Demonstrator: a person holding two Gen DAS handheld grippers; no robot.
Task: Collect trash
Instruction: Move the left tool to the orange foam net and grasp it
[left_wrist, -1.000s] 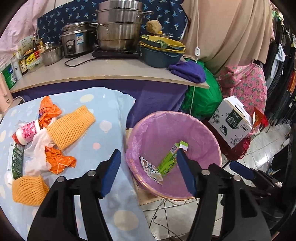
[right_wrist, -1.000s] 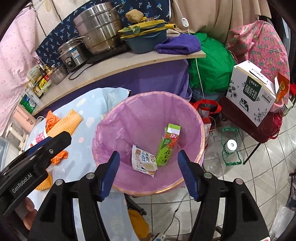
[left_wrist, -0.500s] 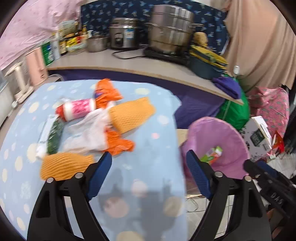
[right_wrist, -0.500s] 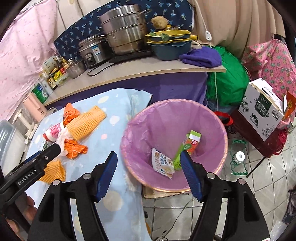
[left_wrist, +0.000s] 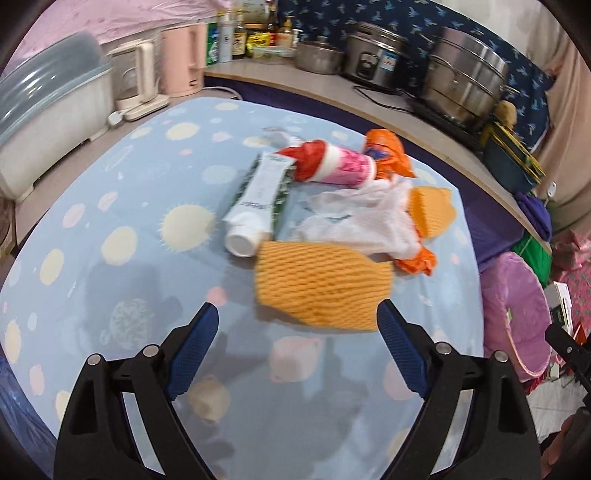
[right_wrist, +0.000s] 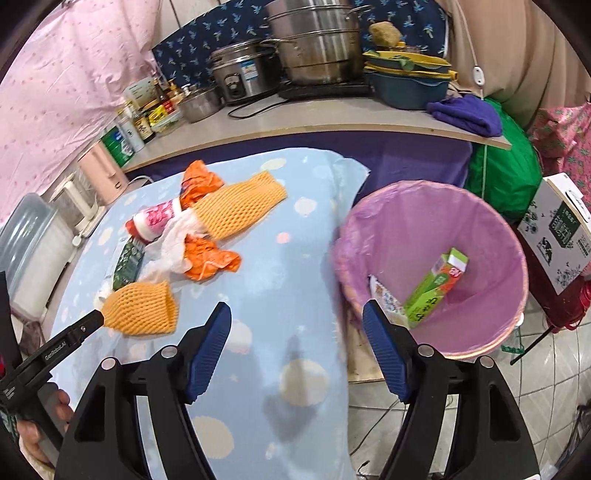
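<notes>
Orange foam net sleeve (left_wrist: 323, 286): nearest piece of trash, lying flat on the blue dotted cloth (left_wrist: 122, 206), centre of the left wrist frame.
Left tongs (left_wrist: 297, 341): spread wide, holding nothing, low in the frame; the sleeve sits just beyond the tips, its right end near the right-hand pad.
Right tongs (right_wrist: 297, 341): spread, empty, over the cloth's edge beside the bin.
Remaining pile: white tube (left_wrist: 258, 201), pink-labelled bottle (left_wrist: 338, 166), white plastic bag (left_wrist: 364, 218), orange wrappers (left_wrist: 386, 151), second net sleeve (left_wrist: 432, 212), clustered behind the first.
Bin: pink-lined bin (right_wrist: 491, 236), right of frame, already holding a green carton (right_wrist: 437, 288) and a packet.
Risk: soft foam may squash and slip from a shallow pinch.
Risk: closing too low could catch the cloth and drag the pile.
</notes>
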